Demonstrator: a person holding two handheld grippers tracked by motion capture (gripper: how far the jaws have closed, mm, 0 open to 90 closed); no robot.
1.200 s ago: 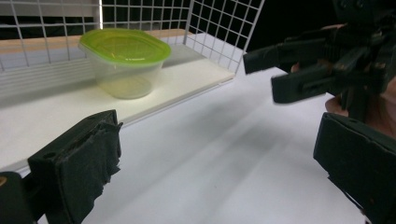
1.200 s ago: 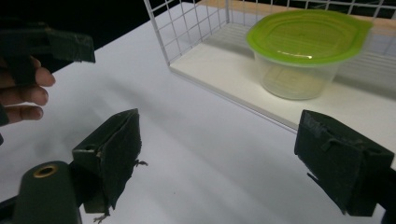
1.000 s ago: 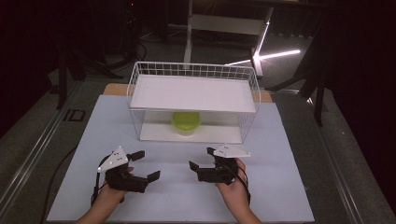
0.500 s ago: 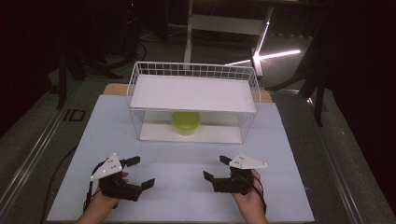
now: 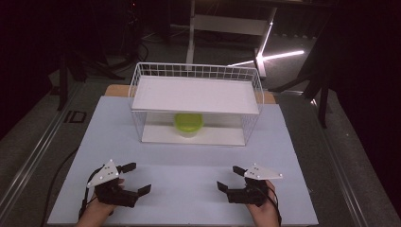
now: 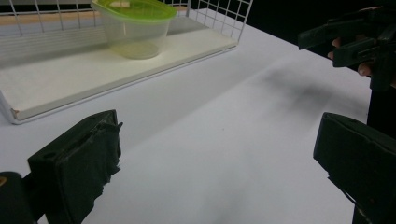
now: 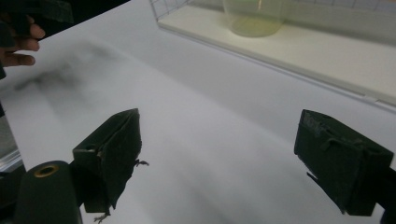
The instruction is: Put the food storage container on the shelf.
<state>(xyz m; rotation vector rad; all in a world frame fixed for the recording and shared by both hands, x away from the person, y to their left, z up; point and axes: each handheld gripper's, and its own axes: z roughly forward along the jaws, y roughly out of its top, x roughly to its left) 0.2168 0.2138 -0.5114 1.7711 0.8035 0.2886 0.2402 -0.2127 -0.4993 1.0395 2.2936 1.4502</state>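
green-lidded plastic tub [image 5: 188,124] sits on the lower board of the white wire rack [image 5: 196,71], under its upper shelf, near the middle. it looks light, thin-walled and slick, likely to flex, so pinching across the rim below the lid seems safest. left hand-held gripper [image 5: 132,179] and right hand-held gripper [image 5: 228,178] rest before the rack on the desk [image 5: 189,161], jaws wide apart, holding nothing.

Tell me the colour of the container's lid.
The lid is bright lime green, clearest in the left gripper view.
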